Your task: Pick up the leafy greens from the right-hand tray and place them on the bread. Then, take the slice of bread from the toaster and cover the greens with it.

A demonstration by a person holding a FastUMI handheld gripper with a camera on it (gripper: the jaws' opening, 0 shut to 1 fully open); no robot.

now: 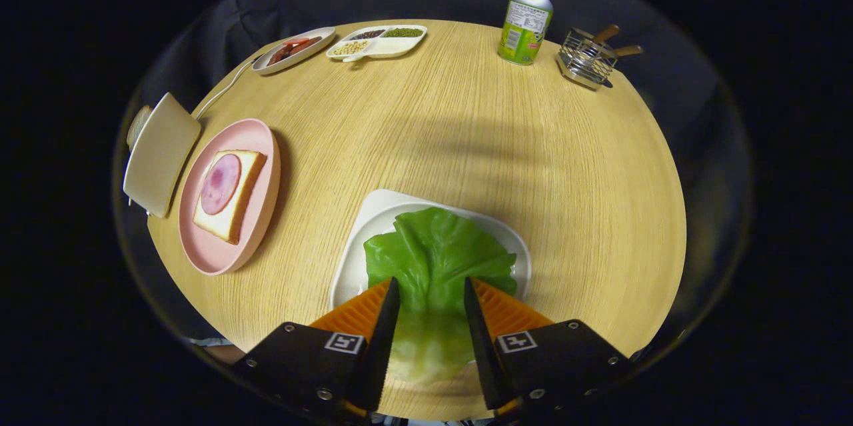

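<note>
Round wooden desk in a dark booth. The hand-held gripper stands open, its fingers either side of the lettuce, which lies on a white tray; whether they touch the leaf cannot be told. To the left, a pink plate carries bread topped with ham. Just beyond it sits the toaster. A bottle stands far across the desk.

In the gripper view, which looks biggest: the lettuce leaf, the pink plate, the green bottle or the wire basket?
1. Pink plate and lettuce leaf, between the open fingers: alike, and the leaf is nearer, so unsure.
2. Green bottle.
3. Wire basket, close behind the bottle.
</note>
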